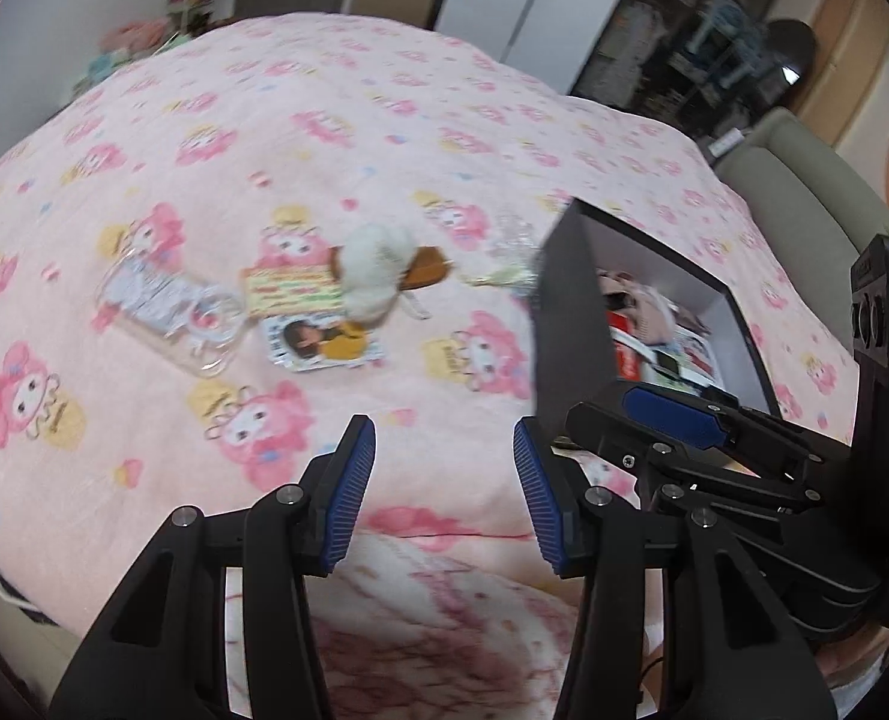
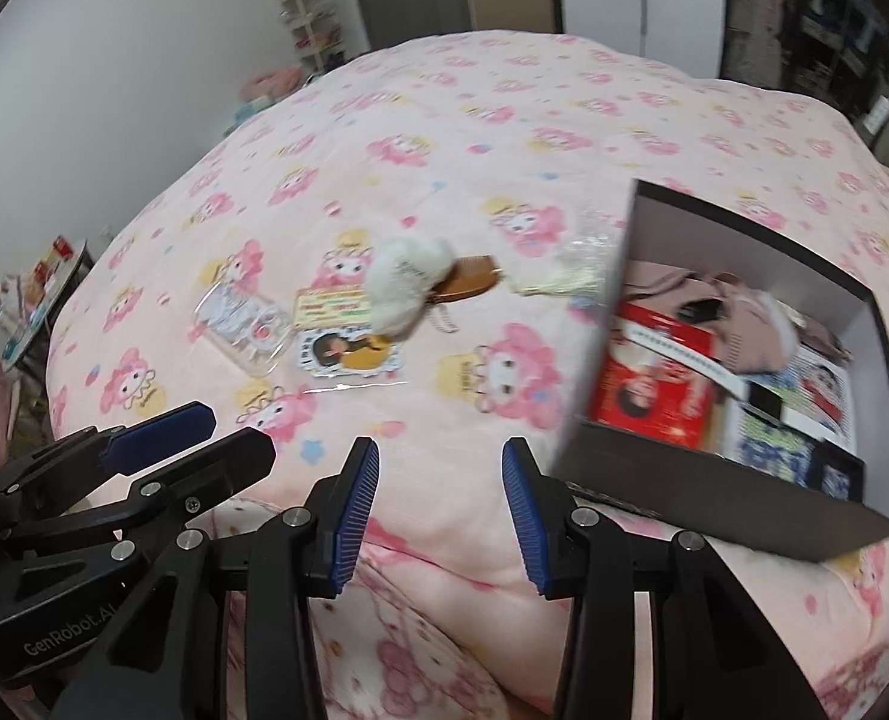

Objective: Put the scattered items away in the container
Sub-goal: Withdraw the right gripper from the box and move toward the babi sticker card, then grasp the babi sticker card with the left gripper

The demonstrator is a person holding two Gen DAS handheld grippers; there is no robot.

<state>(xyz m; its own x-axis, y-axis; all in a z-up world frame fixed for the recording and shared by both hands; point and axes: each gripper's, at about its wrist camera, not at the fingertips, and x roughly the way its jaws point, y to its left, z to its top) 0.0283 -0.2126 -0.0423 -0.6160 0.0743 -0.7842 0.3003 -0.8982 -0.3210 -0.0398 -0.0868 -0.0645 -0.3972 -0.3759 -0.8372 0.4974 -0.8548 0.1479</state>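
Several small items lie scattered on the pink cartoon-print bedspread (image 1: 336, 138): a white plush charm (image 1: 375, 273) (image 2: 405, 285) over a brown oval piece (image 2: 468, 282), a yellow-green card (image 1: 291, 291) (image 2: 333, 306), a photo card (image 1: 321, 345) (image 2: 348, 354), a clear packet (image 1: 168, 306) (image 2: 243, 318) and a clear bag with a cream tassel (image 1: 504, 264) (image 2: 576, 270). To their right stands a black box (image 1: 570, 312) (image 2: 714, 492) holding a red packet (image 2: 654, 390), pink fabric and printed cards. My left gripper (image 1: 444, 495) (image 2: 240, 429) and right gripper (image 2: 440, 516) (image 1: 600, 405) hover side by side near the bed's front, open and holding nothing.
A rumpled fold of the pink quilt (image 2: 432, 630) lies just under both grippers. A cluttered side table (image 2: 42, 294) stands beside the bed at left. A grey upholstered seat (image 1: 792, 180) and dark shelves are beyond the bed's right side.
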